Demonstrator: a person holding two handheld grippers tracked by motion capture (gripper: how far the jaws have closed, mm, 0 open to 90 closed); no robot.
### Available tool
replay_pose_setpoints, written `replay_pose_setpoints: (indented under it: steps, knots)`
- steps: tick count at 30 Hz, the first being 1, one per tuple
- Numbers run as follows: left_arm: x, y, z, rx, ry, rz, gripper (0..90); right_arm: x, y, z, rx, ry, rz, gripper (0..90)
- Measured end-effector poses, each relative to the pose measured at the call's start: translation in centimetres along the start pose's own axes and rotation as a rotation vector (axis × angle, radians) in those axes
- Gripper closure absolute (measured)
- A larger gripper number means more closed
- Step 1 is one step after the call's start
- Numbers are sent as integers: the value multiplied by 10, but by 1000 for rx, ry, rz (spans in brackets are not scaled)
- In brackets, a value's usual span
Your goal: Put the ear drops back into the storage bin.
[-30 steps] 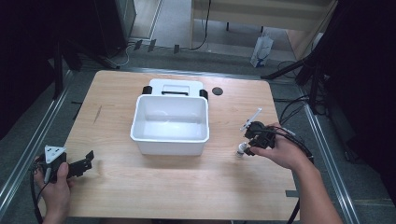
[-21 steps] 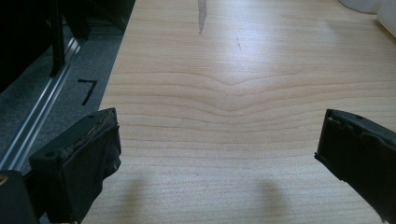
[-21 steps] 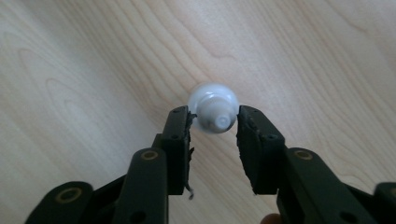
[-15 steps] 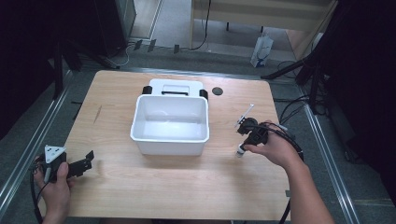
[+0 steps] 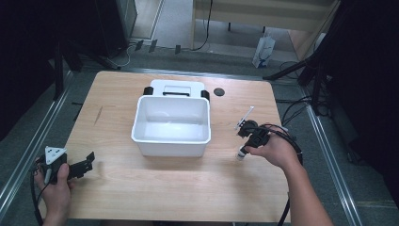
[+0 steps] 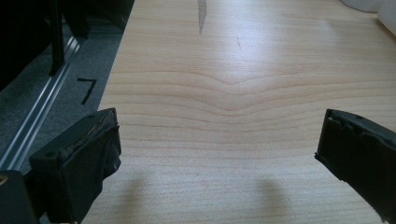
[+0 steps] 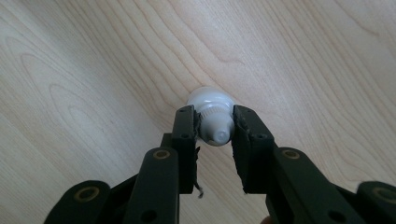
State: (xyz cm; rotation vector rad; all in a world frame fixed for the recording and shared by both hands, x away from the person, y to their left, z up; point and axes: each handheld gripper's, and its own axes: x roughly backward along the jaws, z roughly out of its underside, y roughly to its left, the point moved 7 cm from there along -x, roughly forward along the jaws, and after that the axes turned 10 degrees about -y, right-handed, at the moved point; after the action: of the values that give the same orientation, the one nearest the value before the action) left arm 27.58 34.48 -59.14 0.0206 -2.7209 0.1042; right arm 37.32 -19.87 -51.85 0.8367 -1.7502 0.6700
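Right gripper view: claw (image 7: 215, 128) clamps unlabelled white bulb (image 7: 212, 119).

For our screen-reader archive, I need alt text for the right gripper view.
The right gripper has its two black jaws closed on a small white bottle, gripping it near the cap end. The bottle lies on a pale wooden table.

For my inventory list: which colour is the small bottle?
White; the small bottle shows best in the right gripper view.
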Motion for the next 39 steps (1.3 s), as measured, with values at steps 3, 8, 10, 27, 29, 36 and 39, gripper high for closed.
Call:
replay_pose_setpoints:
  steps: [3,8,10,27,29,36,39]
  knots:
    - [0,0,0,-2,0,1,4,6,0,-4,15,-17,8,723]
    - [0,-1,0,-2,2,0,4,21,0,-15,50,-44,16,722]
    - [0,-1,0,-3,2,0,4,28,0,-21,55,-54,25,722]
    - [0,0,0,-1,0,1,4,82,4,-79,117,-122,41,723]
    - [0,0,0,-1,0,1,4,87,6,-87,131,-123,46,723]
    - [0,0,0,1,2,4,4,103,13,-111,170,-148,59,723]
    - [0,0,0,1,3,5,4,107,16,-121,186,-157,52,723]
